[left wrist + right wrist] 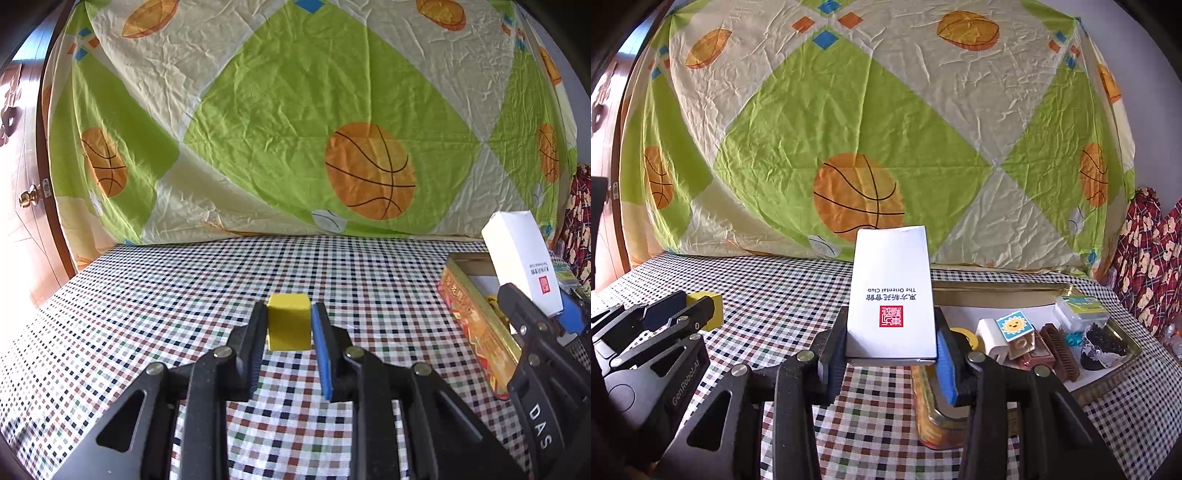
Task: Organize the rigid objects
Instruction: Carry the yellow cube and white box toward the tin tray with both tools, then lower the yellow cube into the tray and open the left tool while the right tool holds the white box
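The left gripper [289, 325] pinches a yellow block [288, 320] over the checkered cloth [184, 295]. The right gripper [892, 345] clamps a white box [891, 295] above the tray [1108, 376] edge.

White carton [892, 295] hides the tin tray's [1123, 334] left inner part. Small items in tray partly overlap; black clump [1102, 341] too small to identify. Left view: tray [476, 317] cut by right gripper [546, 314]. Yellow block [289, 322]: side faces covered by pads.
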`<state>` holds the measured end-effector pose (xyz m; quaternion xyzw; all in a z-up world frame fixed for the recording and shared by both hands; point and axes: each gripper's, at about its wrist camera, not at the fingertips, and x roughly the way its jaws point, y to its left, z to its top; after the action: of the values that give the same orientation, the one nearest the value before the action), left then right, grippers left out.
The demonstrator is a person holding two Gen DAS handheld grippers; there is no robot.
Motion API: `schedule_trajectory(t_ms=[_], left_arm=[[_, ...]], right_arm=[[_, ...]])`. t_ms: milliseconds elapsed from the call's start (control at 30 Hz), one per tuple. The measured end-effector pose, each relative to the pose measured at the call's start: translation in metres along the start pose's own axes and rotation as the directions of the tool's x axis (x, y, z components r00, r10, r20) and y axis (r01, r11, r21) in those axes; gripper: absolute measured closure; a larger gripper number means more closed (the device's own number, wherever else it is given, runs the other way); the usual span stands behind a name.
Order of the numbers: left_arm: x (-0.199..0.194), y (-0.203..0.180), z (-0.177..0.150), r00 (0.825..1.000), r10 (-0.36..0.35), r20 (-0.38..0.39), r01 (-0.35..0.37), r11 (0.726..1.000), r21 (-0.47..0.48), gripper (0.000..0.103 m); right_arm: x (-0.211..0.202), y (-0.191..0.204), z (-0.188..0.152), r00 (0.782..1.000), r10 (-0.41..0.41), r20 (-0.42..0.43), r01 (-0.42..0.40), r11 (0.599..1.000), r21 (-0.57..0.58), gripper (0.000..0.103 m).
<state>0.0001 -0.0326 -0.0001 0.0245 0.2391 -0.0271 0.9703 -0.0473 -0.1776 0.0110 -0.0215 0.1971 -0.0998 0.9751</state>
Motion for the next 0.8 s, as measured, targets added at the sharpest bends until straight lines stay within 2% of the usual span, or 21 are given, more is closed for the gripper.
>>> schedule_trajectory(t_ms=[333,800], left_arm=[[-0.005,-0.021,-0.003,0.999,-0.043,-0.009,0.043,0.999,-0.007,0.08],[-0.008,-0.07,0.005,0.993,-0.12,-0.002,0.12,0.992,0.032,0.08]], right_arm=[[-0.001,-0.028,-0.002,0.999,-0.031,-0.012,0.031,0.999,0.022,0.06],[0.003,-0.085,-0.002,0.994,-0.101,-0.03,0.102,0.994,0.048,0.06]])
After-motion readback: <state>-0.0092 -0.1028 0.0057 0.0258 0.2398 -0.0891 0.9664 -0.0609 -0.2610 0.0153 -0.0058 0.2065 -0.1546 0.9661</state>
